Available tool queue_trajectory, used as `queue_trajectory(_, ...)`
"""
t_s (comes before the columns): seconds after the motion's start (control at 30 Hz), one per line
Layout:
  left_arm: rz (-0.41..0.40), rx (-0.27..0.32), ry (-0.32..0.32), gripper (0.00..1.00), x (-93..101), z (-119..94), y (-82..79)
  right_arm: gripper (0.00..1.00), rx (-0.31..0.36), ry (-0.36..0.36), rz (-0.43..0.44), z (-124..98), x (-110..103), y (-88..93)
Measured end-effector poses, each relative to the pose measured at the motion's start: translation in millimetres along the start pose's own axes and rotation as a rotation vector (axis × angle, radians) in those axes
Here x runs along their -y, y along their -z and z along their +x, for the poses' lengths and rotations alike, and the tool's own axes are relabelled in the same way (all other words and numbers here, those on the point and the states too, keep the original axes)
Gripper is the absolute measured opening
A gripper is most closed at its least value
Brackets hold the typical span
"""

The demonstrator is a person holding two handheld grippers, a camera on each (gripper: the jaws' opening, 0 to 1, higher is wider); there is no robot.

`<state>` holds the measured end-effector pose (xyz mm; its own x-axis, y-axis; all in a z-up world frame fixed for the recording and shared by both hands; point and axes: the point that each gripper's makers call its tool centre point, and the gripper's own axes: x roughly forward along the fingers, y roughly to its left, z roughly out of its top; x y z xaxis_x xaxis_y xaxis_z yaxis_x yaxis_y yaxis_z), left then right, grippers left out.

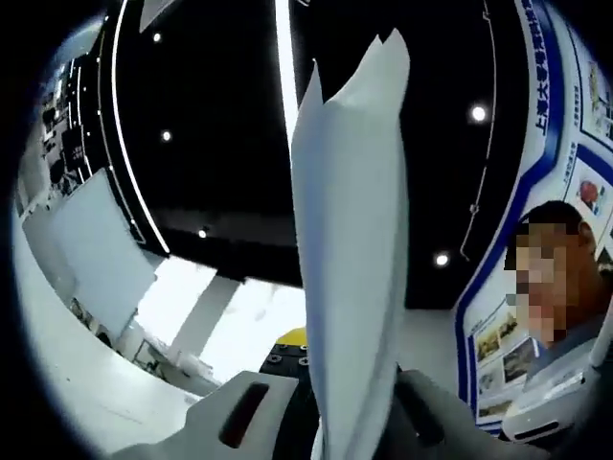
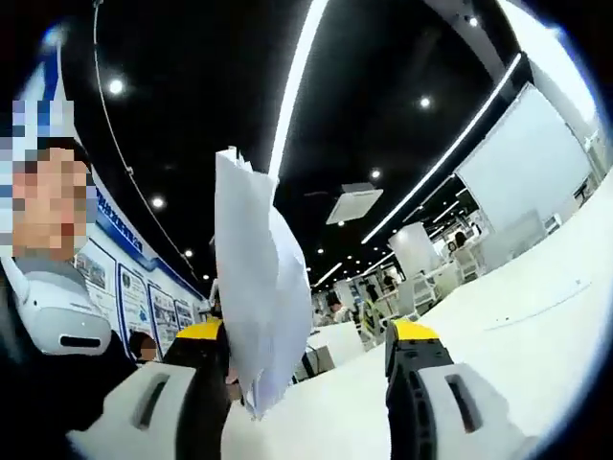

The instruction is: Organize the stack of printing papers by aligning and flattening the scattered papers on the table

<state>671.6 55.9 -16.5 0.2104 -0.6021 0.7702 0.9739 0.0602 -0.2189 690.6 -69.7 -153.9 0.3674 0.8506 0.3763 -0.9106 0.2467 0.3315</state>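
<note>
A stack of white printing papers (image 1: 350,240) stands on edge and rises from between the jaws of my left gripper (image 1: 350,426), which is shut on its lower edge. The sheets' top corners are uneven and fan apart. In the right gripper view the same paper stack (image 2: 254,307) leans against the left finger (image 2: 196,369) of my right gripper (image 2: 302,383). That gripper is open, with a clear gap between the sheets and its right finger (image 2: 421,383). Both views tilt up toward a dark ceiling.
The white table (image 2: 508,316) runs off to the right and also shows as a white surface (image 1: 67,383) at the lower left. A person (image 1: 551,287) stands close by, seen too as a person (image 2: 48,287) at the left. Wall posters (image 2: 144,297) hang behind.
</note>
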Motion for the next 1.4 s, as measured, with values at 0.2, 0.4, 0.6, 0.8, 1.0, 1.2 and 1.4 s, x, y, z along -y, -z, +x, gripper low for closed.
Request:
queue_trajectory(0.2, -0.044, 0.096, -0.052, 0.05, -11.6, 0, 10.5, 0.46, 0.062, -0.115, 0.035, 9, -24, -7.9)
queue_trajectory(0.4, -0.019, 0.091, -0.098, 0.06, -22.5, -5, 20.8, 0.08, 0.059, -0.129, -0.034, 2, -25, -6.9)
queue_trajectory(0.6, -0.002, 0.058, -0.133, 0.06, -31.5, -9, 24.7, 0.0, 0.055, -0.104, -0.063, 0, -20, -11.5)
queue_trajectory(0.8, 0.117, -0.042, -0.168, 0.08, -35.6, -15, 30.3, 0.0, -0.02, -0.08, -0.087, -6, -16, -11.6)
queue_trajectory(1.0, 0.074, -0.182, -0.109, 0.16, -29.2, -36, 33.5, 0.0, -0.134, -0.085, -0.154, -19, -20, -7.1)
queue_trajectory(1.2, 0.032, -0.373, -0.05, 0.19, -17.6, -62, 54.6, 0.0, -0.247, -0.079, -0.215, -28, -18, 3.9)
queue_trajectory(1.4, -0.033, -0.536, 0.003, 0.25, -5.6, -89, 75.9, 0.0, -0.348, -0.073, -0.245, -39, -12, 14.8)
